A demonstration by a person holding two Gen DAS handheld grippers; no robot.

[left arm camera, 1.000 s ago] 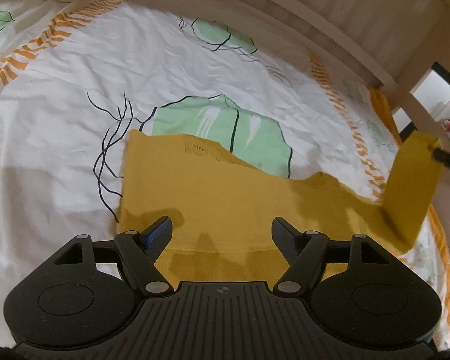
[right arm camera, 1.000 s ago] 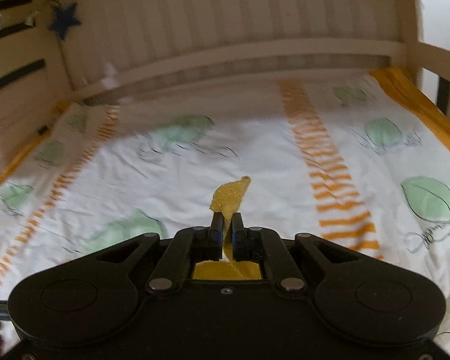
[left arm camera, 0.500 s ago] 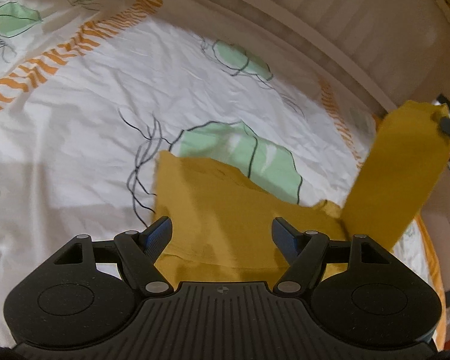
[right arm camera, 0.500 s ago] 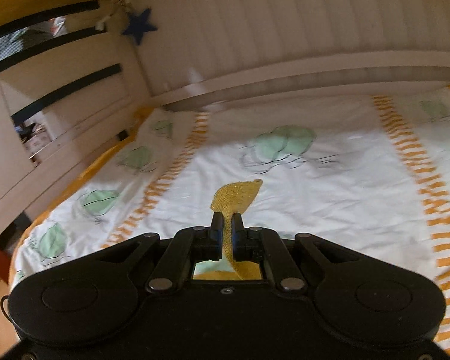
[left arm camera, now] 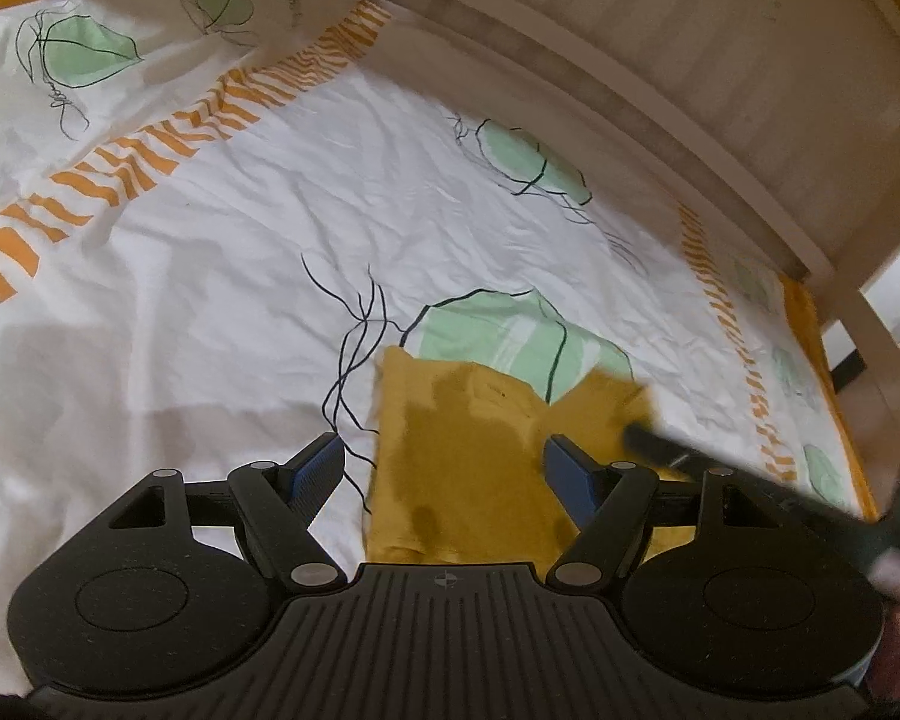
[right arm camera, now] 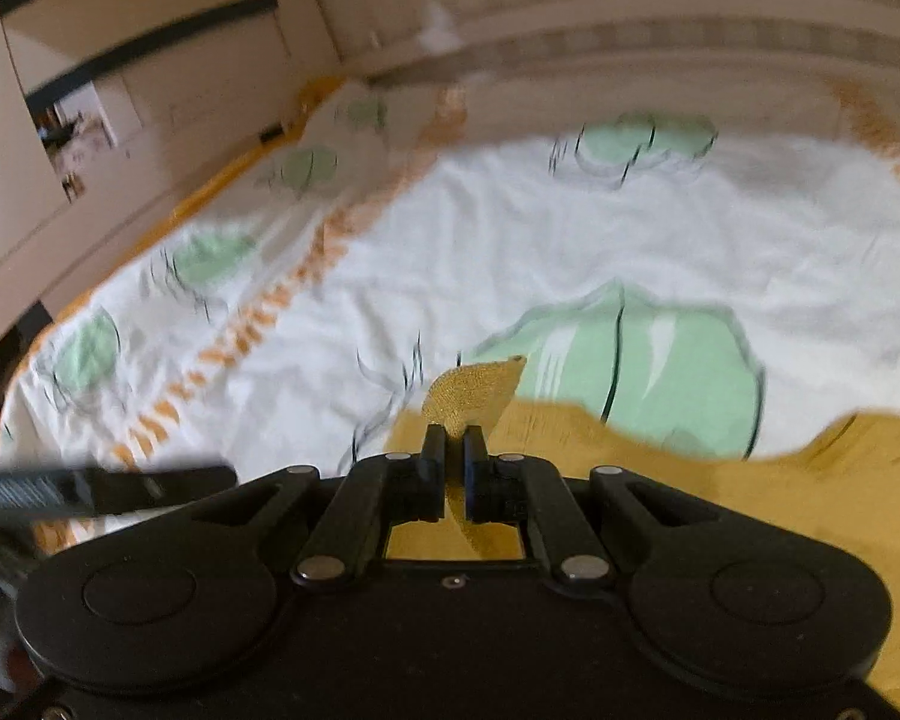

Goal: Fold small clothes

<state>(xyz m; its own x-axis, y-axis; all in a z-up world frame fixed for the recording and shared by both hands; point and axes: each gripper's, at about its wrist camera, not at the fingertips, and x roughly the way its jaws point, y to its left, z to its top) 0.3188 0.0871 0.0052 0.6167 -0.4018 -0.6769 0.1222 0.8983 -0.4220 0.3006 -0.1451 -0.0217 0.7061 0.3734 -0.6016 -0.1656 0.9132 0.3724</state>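
The left claw [left arm camera: 444, 468] hovers with its jaws spread wide, nothing between them. The right claw [right arm camera: 455, 450], apparently low and blurred, is clamped tight on fabric.

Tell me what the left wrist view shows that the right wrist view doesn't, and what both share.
Left wrist view only: the left gripper, jaws open with nothing between them, above the yellow garment, and the right gripper's arm reaching in from the right.

Right wrist view only: the right gripper, jaws shut on a raised corner of the yellow garment, plus a window-like opening at the upper left.

Both: the garment lying on the leaf-print bedsheet and the pale slatted bed frame.
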